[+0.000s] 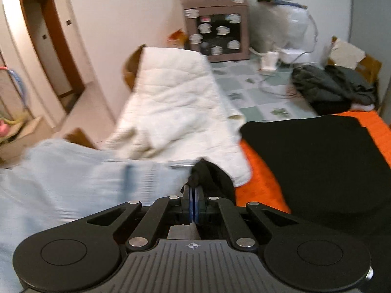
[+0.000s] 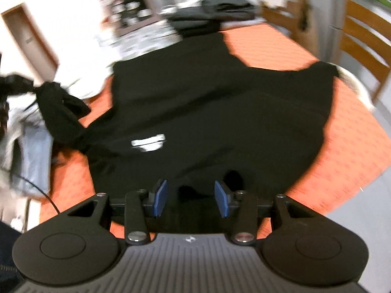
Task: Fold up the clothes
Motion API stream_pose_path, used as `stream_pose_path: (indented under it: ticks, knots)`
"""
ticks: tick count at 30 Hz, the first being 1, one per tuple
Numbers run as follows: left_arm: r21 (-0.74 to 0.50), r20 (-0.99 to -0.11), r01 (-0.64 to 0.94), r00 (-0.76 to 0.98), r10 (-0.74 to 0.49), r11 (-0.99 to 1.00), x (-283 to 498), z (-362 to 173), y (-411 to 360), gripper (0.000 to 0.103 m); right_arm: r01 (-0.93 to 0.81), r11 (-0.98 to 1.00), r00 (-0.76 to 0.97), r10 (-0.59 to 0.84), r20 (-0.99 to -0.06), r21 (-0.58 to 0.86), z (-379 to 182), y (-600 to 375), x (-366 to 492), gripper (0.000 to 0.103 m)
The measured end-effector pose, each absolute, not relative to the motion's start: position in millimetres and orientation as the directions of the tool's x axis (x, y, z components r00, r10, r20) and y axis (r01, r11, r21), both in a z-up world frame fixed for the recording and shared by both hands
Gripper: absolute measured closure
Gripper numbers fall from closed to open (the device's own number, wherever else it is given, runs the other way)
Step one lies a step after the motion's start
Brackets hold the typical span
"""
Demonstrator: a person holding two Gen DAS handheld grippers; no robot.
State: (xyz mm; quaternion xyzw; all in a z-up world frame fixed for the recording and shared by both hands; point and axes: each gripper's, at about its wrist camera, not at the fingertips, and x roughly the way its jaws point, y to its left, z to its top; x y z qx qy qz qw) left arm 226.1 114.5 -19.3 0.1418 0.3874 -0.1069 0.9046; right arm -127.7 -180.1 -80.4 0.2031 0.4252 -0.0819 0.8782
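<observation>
A black shirt (image 2: 220,112) with a small white logo lies spread on an orange cloth (image 2: 347,151) over the table. My left gripper (image 1: 193,195) is shut on a bunched corner of the black shirt (image 1: 207,175), a sleeve, and holds it lifted above the table. In the right wrist view that lifted sleeve (image 2: 61,107) rises at the left edge of the garment. My right gripper (image 2: 191,196) stands open just above the near edge of the shirt, its blue pads apart with nothing pressed between them.
A white quilted garment (image 1: 176,102) and a pale blue one (image 1: 73,175) lie at the table's left. Dark clothes (image 1: 334,85) are piled at the far end. A small cabinet (image 1: 217,22) and bags stand behind. A wooden chair (image 2: 364,36) stands at the right.
</observation>
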Motion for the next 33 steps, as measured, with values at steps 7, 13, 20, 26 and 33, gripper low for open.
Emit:
stream_pose_path:
  ticks: [7,13,20,26,33]
  knots:
    - [0.221,-0.713,0.420,0.686,-0.148,0.880,239,-15,120,0.080,0.136,0.951,0.623,0.137,-0.770,0.279,-85,-146,-98,0.055]
    - [0.172,-0.709,0.711,0.570,-0.416,0.681,219,-22,110,0.064,0.040,0.969,0.619,0.167,-0.768,0.243,-94,-108,-89,0.055]
    - [0.046,-0.797,0.910,0.281,-0.534,0.412,181,-80,89,0.058,-0.141,0.986,0.613,0.156,-0.775,0.087,-104,-52,-83,0.055]
    - [0.016,-0.870,0.951,0.165,-0.465,0.308,158,-135,67,0.053,-0.301,0.950,0.571,0.112,-0.814,-0.080,-127,-7,-77,0.055]
    - [0.068,-0.888,0.948,0.200,-0.415,0.310,156,-163,55,0.049,-0.309,0.919,0.592,-0.017,-0.806,-0.246,-145,11,-74,0.055]
